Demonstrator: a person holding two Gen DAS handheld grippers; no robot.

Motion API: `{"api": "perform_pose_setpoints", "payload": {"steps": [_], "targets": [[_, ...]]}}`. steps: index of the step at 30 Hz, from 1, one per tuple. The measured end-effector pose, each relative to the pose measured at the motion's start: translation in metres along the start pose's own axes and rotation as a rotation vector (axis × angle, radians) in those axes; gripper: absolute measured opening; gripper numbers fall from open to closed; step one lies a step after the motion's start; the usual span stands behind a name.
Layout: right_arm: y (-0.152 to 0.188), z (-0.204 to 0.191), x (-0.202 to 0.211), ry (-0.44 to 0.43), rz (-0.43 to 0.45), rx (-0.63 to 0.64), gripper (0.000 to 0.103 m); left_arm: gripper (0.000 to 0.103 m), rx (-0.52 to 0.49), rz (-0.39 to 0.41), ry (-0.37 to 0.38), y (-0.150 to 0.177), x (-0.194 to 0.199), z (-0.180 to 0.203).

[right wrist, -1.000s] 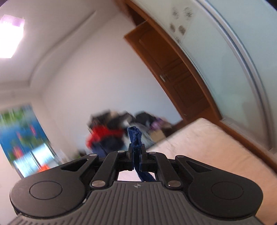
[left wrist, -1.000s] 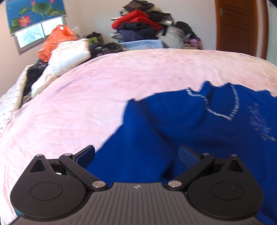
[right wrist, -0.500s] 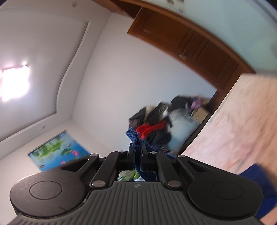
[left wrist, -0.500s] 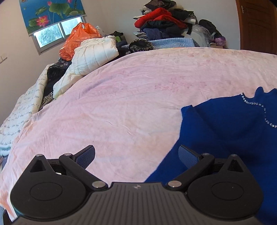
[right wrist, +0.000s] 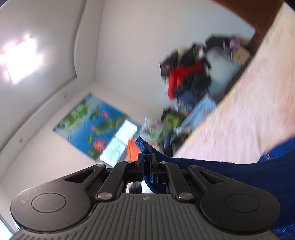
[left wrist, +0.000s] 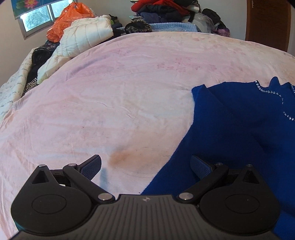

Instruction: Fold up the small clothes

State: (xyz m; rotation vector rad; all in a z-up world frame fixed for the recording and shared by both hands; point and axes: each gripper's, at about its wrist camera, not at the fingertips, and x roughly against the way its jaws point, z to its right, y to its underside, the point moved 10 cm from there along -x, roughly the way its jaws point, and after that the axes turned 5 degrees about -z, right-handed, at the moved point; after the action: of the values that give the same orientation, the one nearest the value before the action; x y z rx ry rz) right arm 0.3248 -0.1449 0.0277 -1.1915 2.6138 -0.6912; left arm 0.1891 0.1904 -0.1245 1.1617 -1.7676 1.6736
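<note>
A blue top (left wrist: 230, 129) with a rhinestone neckline lies on the pink bedspread (left wrist: 119, 96), at the right of the left wrist view. My left gripper (left wrist: 145, 167) is open and empty, low over the bed at the top's left edge; its right finger (left wrist: 200, 166) is over the blue cloth. My right gripper (right wrist: 146, 158) is shut on a pinched edge of the blue top (right wrist: 239, 177), held up and tilted, with the cloth trailing down to the right.
A white quilted jacket (left wrist: 81, 38), an orange bag (left wrist: 68, 20) and dark clothes lie at the bed's far left. A heap of clothes (left wrist: 166, 11) stands beyond the far edge. A wooden door (left wrist: 267, 24) is at the far right.
The left gripper has moved left, so the blue top now sits further right in its view. The right gripper has rolled and swung, still shut on the cloth.
</note>
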Motion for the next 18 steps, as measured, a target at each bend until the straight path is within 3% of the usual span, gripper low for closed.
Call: {"api": "perform_pose_setpoints", "payload": {"steps": [4, 8, 13, 18], "targets": [[0.05, 0.024, -0.044, 0.039, -0.116, -0.058, 0.01, 0.103, -0.006, 0.018, -0.055, -0.001, 0.002, -0.009], [0.099, 0.054, -0.074, 0.087, -0.204, -0.11, 0.012, 0.103, 0.023, 0.006, -0.045, 0.001, 0.009, -0.016], [0.146, 0.089, -0.083, 0.166, -0.298, -0.134, 0.013, 0.103, -0.003, 0.059, -0.106, -0.002, 0.034, -0.031], [0.179, 0.097, -0.091, 0.225, -0.38, -0.12, 0.021, 0.103, 0.015, 0.06, -0.111, 0.004, 0.048, -0.046]]}}
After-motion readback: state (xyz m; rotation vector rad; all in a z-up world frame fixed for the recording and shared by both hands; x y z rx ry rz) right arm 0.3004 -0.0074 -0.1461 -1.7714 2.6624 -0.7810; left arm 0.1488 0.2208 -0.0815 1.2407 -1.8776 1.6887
